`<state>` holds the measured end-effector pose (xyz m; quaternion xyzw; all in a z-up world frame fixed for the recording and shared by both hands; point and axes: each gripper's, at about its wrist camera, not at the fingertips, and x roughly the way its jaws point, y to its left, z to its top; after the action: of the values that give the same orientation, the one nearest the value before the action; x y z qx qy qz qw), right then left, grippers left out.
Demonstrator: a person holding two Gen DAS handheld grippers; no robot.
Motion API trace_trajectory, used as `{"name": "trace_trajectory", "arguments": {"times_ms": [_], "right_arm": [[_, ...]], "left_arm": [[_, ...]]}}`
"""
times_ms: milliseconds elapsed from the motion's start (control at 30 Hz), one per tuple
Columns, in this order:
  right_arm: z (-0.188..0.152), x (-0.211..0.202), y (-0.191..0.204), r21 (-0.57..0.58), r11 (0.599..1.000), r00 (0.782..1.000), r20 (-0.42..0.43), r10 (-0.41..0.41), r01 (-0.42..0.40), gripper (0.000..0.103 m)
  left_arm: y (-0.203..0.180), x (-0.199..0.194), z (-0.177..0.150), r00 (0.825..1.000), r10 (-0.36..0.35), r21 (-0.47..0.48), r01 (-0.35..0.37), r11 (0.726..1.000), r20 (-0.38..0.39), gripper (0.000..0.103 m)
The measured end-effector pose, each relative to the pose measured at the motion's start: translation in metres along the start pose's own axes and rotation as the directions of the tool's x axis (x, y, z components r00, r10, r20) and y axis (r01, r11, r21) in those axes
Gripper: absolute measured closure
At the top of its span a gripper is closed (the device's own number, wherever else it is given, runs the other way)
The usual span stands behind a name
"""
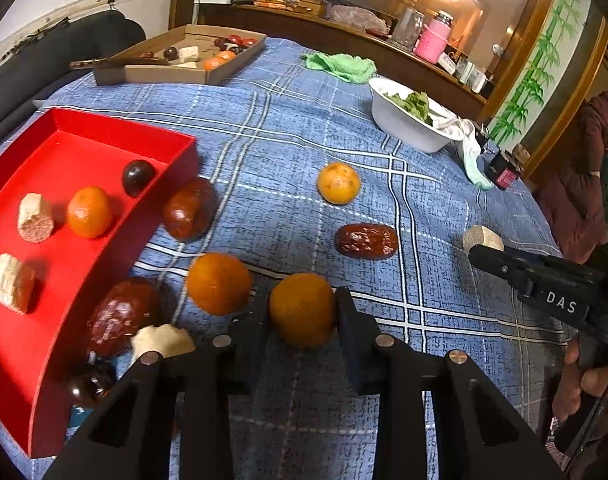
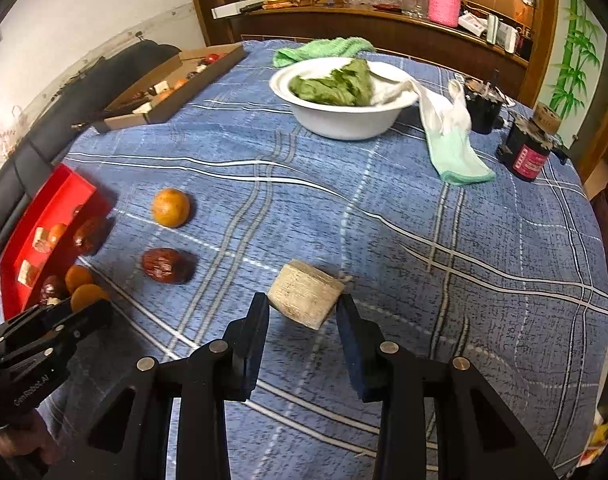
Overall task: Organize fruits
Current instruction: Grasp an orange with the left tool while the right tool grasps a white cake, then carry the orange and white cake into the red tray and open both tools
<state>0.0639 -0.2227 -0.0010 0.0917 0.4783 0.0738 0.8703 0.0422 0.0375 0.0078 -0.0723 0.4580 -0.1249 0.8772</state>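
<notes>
L gripper narrow on orange: firm, roundish, may roll, grip mid. R gripper brackets pale chunk at 12 o'clock: light, crumbly; contact unclear.

The red tray is running off the left edge, its near corner cut away. Gripper linkage is covering part of a dark round fruit. Items in the far cardboard box are looking too small to identify.
</notes>
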Motion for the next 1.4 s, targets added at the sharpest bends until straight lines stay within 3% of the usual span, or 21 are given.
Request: {"name": "trace_trajectory", "arguments": {"times_ms": [433,600,933,1133,1400], "right_arm": [[0.009,-0.018,0.042,-0.049,0.995,0.996,0.026,0.085,-0.084,0.065],[0.016,-0.020,0.068,-0.080,0.984,0.987,0.017,0.161,-0.159,0.065],[0.035,-0.016,0.157,-0.200,0.925,0.946,-0.042,0.321,-0.323,0.065],[0.046,0.008,0.210,-0.197,0.882,0.903,-0.145,0.405,-0.428,0.065],[0.035,0.036,0.253,-0.210,0.853,0.871,-0.238,0.429,-0.477,0.064]], "left_arm": [[0.019,-0.031,0.010,0.998,0.039,-0.023,-0.038,0.999,0.043,0.073],[0.036,-0.046,0.013,0.995,0.076,-0.041,-0.073,0.997,0.063,0.072],[0.099,-0.069,0.004,0.983,0.167,-0.169,-0.153,0.974,0.072,0.072],[0.126,-0.072,-0.007,0.977,0.207,-0.213,-0.191,0.958,0.052,0.072],[0.146,-0.069,-0.017,0.971,0.235,-0.228,-0.221,0.948,0.036,0.072]]}}
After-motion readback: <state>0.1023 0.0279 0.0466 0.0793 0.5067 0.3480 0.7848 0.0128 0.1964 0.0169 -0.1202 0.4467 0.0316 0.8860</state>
